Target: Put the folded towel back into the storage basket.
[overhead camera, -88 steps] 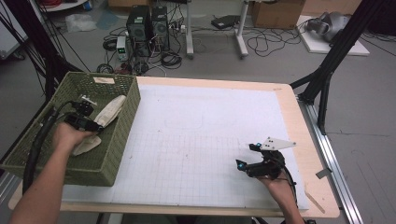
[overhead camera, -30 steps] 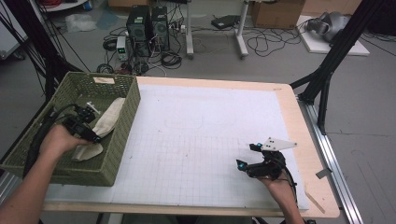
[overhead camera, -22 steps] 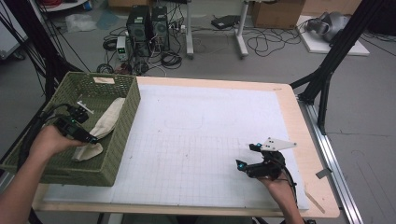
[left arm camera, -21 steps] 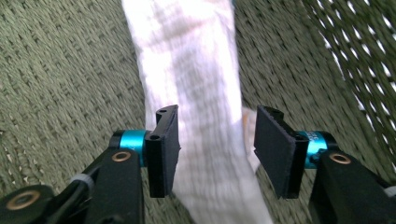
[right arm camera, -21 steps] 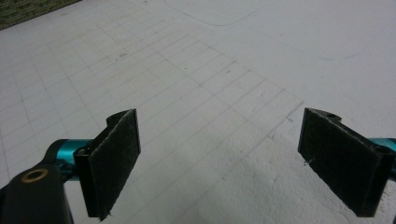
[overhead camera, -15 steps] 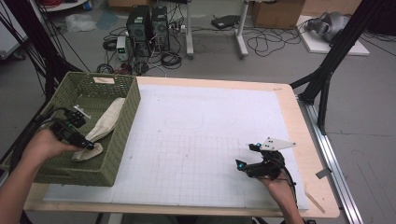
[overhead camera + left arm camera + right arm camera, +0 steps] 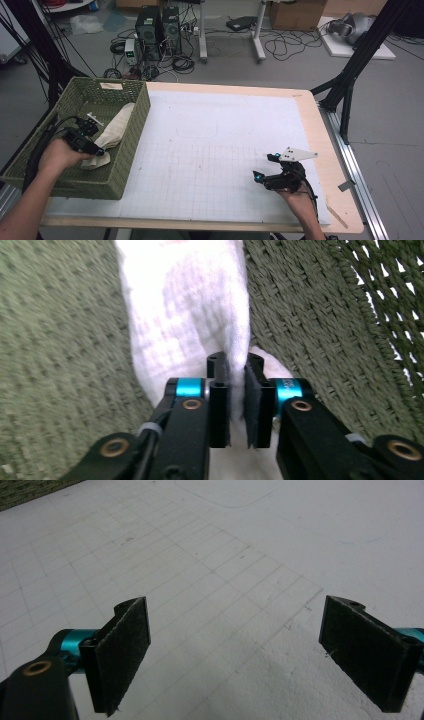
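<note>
Left gripper view looks down its own black jaws, which have just been closing and now pinch a raised fold of the white cloth inside the green woven basket, a hold suited to lifting limp fabric. That left gripper sits low in the basket. The cloth looks soft and crinkled, the basket stiff and ribbed. Over the gridded worktop the right gripper rests spread wide, empty.

A: Your left gripper reaches into the basket; its jaws have just been closing and now pinch the cloth.

B: Your right gripper sits well apart from the basket, jaws wide.
</note>
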Motion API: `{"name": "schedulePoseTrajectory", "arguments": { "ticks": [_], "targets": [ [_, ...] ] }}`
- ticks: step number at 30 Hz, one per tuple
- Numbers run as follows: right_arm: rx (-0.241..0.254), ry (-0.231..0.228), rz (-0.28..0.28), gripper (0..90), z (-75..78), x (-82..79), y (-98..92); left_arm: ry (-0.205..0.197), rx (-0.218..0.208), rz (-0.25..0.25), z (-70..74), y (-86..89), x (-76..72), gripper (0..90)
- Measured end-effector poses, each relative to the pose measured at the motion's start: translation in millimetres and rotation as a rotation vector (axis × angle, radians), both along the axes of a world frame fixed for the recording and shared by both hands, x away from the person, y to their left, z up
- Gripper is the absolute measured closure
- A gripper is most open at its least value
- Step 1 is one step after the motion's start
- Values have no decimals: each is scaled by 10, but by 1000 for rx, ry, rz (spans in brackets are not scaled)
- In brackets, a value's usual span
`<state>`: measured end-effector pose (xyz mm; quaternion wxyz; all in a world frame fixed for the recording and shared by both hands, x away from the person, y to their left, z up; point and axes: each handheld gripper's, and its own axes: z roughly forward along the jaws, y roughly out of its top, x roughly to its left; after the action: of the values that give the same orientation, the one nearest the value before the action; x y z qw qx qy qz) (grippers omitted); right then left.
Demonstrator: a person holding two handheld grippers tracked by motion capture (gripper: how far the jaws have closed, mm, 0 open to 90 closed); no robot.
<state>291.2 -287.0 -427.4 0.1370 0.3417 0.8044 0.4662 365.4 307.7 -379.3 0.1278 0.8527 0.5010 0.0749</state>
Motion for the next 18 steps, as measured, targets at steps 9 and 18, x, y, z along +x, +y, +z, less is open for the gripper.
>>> {"name": "schedulePoseTrajectory", "arguments": {
  "ticks": [9,18],
  "targets": [
    [1,-3,3,124,7,-6,1,76,-50,29,-139,-35,59,501],
    [0,-2,1,124,13,-9,4,10,90,-5,-164,-104,21,772]
  ]
}}
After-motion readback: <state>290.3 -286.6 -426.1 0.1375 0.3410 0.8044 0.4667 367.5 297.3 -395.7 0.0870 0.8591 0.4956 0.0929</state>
